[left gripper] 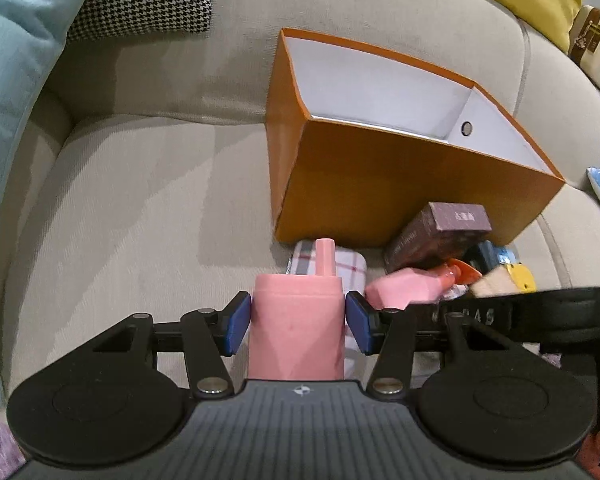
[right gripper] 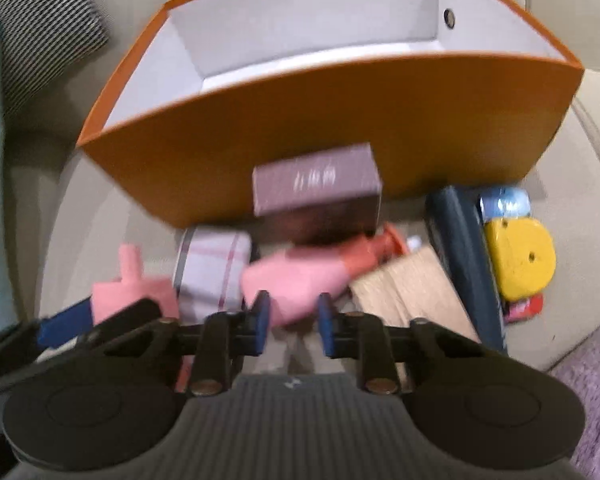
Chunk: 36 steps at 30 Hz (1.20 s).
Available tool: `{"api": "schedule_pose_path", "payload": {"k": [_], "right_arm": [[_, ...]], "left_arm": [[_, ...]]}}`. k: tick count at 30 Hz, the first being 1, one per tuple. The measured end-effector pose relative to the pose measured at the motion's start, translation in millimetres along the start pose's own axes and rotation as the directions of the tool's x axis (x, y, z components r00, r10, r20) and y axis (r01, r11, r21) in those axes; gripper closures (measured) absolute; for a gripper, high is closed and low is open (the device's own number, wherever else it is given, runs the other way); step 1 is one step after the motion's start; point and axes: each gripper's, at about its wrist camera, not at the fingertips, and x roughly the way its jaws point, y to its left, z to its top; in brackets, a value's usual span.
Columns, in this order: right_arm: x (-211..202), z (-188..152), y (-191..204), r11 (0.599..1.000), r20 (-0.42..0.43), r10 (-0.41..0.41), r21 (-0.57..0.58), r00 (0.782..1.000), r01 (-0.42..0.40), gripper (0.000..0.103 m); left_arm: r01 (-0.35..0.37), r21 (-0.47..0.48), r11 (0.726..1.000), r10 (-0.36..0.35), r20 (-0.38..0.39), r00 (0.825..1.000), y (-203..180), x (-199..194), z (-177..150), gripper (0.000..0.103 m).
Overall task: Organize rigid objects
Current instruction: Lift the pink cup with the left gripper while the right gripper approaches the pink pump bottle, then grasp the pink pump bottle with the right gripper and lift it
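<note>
Beige sofa seat (left gripper: 120, 208) carries everything. Orange box (left gripper: 380, 192), open top, white inside, sits toward the back of the seat, near the backrest. Just in front of it, toward the front edge: plaid tin (right gripper: 212, 272), brown carton (right gripper: 320, 192) leaning on the orange box, pink bottle (right gripper: 296, 284) lying on its side, wooden block (right gripper: 412, 292), dark blue box (right gripper: 460, 260), yellow disc (right gripper: 520, 264). Houndstooth cushion (left gripper: 148, 0) and teal cushion (left gripper: 12, 80) at the back left corner.
</note>
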Motion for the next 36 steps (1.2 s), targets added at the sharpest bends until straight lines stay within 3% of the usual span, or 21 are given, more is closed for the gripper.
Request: {"api": "schedule_pose_path", "payload": {"k": [2, 4, 6, 10, 15, 20, 26, 30, 32, 33, 36], "right_arm": [[3, -1, -9, 0.998, -0.047, 0.028, 0.054, 0.999, -0.025, 0.103], [-2, 0, -20, 0.982, -0.046, 0.104, 0.163, 0.994, -0.095, 0.103], [-4, 5, -29, 0.954, -0.057, 0.129, 0.279, 0.99, -0.108, 0.093], [-6, 15, -33, 0.908, -0.038, 0.102, 0.411, 0.994, -0.078, 0.082], [-2, 30, -28, 0.876, -0.015, 0.062, 0.48, 0.998, -0.047, 0.049], [12, 38, -23, 0.821, -0.094, 0.045, 0.571, 0.995, 0.017, 0.048], [18, 43, -13, 0.766, -0.104, -0.043, 0.635, 0.994, 0.1, 0.047], [28, 51, -3, 0.764, -0.151, -0.109, 0.619, 0.983, 0.18, 0.042], [37, 57, 7, 0.793, -0.174, -0.127, 0.573, 0.976, 0.205, 0.041], [37, 57, 8, 0.798, -0.187, -0.142, 0.56, 0.972, 0.224, 0.049], [34, 54, 13, 0.852, -0.159, -0.127, 0.488, 0.979, 0.189, 0.049]], "left_arm": [[0.01, -0.011, 1.0, -0.01, 0.003, 1.0, 0, -3, -3, 0.044], [0.011, -0.022, 1.0, -0.011, 0.007, 1.0, 2, -6, -6, 0.044], [0.004, -0.029, 1.0, -0.003, 0.012, 1.0, 2, -8, -7, 0.044], [0.007, -0.036, 0.999, -0.005, 0.035, 0.999, 3, -11, -2, 0.044], [0.012, -0.04, 0.999, -0.01, 0.051, 0.999, 6, -11, 4, 0.044], [0.022, -0.052, 0.998, -0.02, 0.047, 0.999, 10, -6, 8, 0.044], [0.037, -0.063, 0.997, -0.035, 0.042, 0.999, 17, 0, 10, 0.044], [0.046, -0.1, 0.994, -0.042, 0.044, 0.998, 24, 3, 12, 0.044], [0.044, -0.097, 0.994, -0.04, 0.047, 0.998, 26, 3, 13, 0.044], [0.044, -0.097, 0.994, -0.039, 0.049, 0.998, 26, 2, 13, 0.044], [0.049, -0.105, 0.993, -0.044, 0.05, 0.998, 29, 1, 10, 0.044]]}}
